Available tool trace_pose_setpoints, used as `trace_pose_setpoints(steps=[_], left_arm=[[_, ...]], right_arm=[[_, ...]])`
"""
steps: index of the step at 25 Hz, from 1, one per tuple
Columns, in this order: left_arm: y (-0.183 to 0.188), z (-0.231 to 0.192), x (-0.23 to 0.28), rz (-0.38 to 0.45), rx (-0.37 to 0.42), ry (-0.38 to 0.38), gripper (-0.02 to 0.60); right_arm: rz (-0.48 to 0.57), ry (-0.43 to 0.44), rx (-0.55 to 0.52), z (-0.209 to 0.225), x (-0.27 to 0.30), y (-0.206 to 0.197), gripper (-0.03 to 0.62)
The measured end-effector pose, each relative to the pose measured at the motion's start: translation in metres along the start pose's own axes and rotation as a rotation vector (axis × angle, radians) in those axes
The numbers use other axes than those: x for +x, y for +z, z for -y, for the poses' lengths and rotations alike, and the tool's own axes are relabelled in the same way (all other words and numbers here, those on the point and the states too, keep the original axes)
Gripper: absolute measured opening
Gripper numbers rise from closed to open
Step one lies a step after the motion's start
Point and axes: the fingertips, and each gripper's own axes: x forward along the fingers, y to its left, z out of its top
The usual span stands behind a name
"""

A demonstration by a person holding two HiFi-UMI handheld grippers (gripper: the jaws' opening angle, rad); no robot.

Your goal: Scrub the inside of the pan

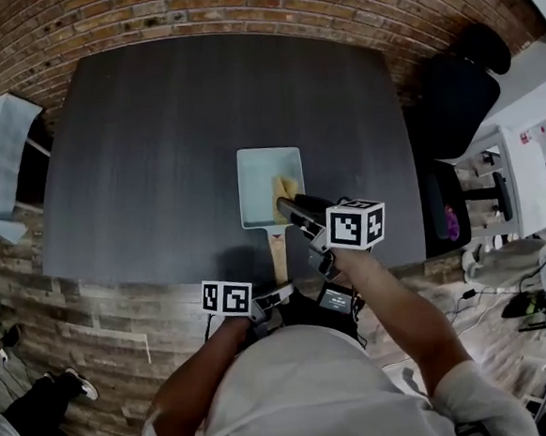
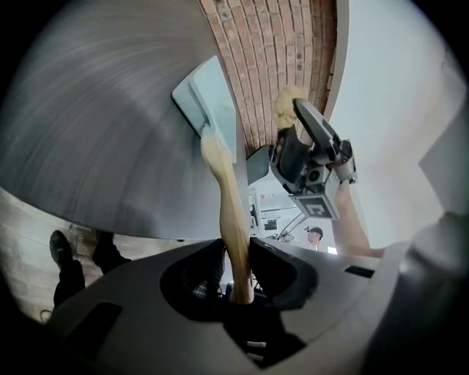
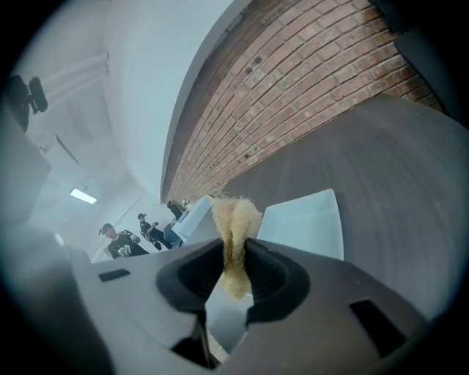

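We see the pale square pan (image 1: 255,193) at the lower middle of the dark worktop (image 1: 146,156), its wooden handle (image 1: 278,251) pointing toward the bottom of the frame. Our left claw (image 2: 237,275) is clenched on the end of that handle. Our right claw (image 3: 234,258) grasps a tan fibrous scrubber (image 3: 234,216) over the pan's right side. We cannot tell whether the scrubber touches the pan.

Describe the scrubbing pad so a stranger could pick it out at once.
On the dark grey table, by the edge nearest the person, lies a pale rectangular pan with a wooden handle. The scrubbing pad is the tan tuft over the pan's right side, pinched in the right tongs; it is the only fuzzy, fibrous thing there.
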Motion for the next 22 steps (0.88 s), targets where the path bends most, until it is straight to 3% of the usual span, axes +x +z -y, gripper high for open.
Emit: trace_pose_setpoints(steps=[8, 22], left_arm=[[-0.001, -0.001, -0.002, 0.012, -0.042, -0.010, 0.103], [-0.002, -0.001, -0.003, -0.001, -0.043, 0.013, 0.106]], right_arm=[[-0.074, -0.024, -0.025, 0.024, 0.058, 0.005, 0.092], [-0.219, -0.165, -0.234, 0.065, 0.130, 0.013, 0.091]])
